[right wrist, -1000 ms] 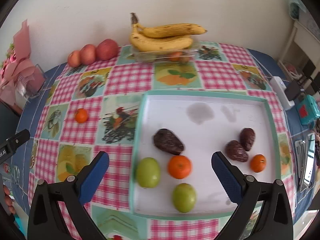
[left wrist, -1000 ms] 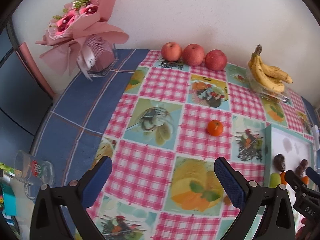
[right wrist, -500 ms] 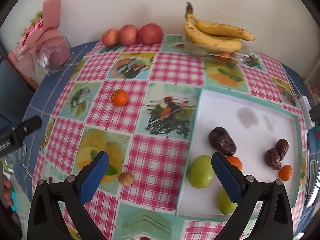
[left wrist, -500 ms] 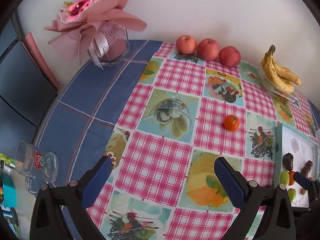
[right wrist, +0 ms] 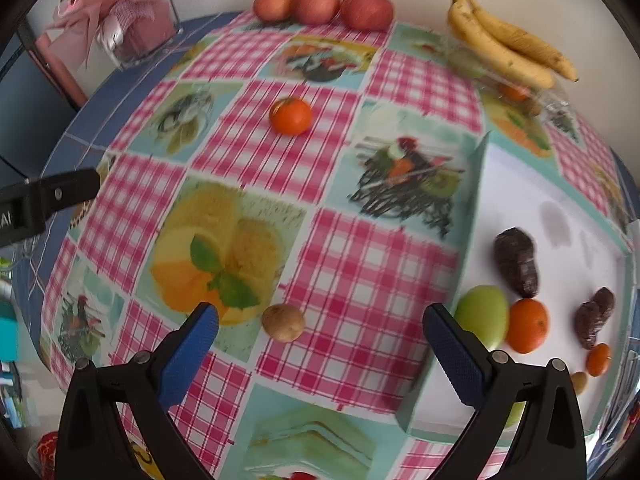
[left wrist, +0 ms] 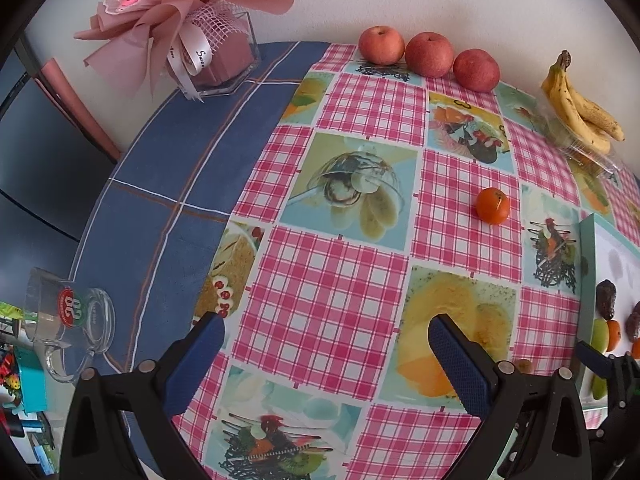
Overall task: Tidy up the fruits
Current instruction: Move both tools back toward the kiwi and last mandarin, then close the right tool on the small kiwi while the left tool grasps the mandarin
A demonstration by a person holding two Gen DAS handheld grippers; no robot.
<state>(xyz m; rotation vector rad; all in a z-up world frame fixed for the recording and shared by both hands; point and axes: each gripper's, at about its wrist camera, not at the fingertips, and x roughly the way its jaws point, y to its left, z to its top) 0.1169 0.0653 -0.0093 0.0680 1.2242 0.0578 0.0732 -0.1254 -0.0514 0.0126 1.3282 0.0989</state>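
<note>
Tray (right wrist: 472, 216): a white tray with a teal rim, on the right side of the table.
In the tray: a green fruit (right wrist: 482, 318) sits at the near left. An orange (right wrist: 527, 325) touches it. A dark wrinkly fruit (right wrist: 516, 262) lies just behind them. Two more dark fruits (right wrist: 595, 316) lie to the right, with a tiny orange (right wrist: 598, 359) near them. Another green fruit hides partly behind the right finger.
Clear box (right wrist: 532, 92): see-through plastic, by the wall. Bananas (right wrist: 506, 46) rest on top of it. Something orange shows inside, but it is too blurry to name.
Glass vase (left wrist: 224, 64): it holds a pink wrapped bunch of flowers (left wrist: 168, 8), on the blue cloth in the far left corner.
Glass mug (left wrist: 68, 320): it stands at the left edge of the table. I cannot tell what is in it.
Loose fruit: a small orange (left wrist: 493, 205) sits alone on a pink check square, left of the tray. A little brown fruit (right wrist: 283, 322) sits on the cloth near the right gripper. Three apples (left wrist: 429, 60) line up by the wall.
Left gripper (left wrist: 326, 364): fingers wide apart, nothing in them, over the pink checks.
Right gripper (right wrist: 320, 352): fingers wide apart, nothing in them. The brown fruit lies just ahead, between them.
</note>
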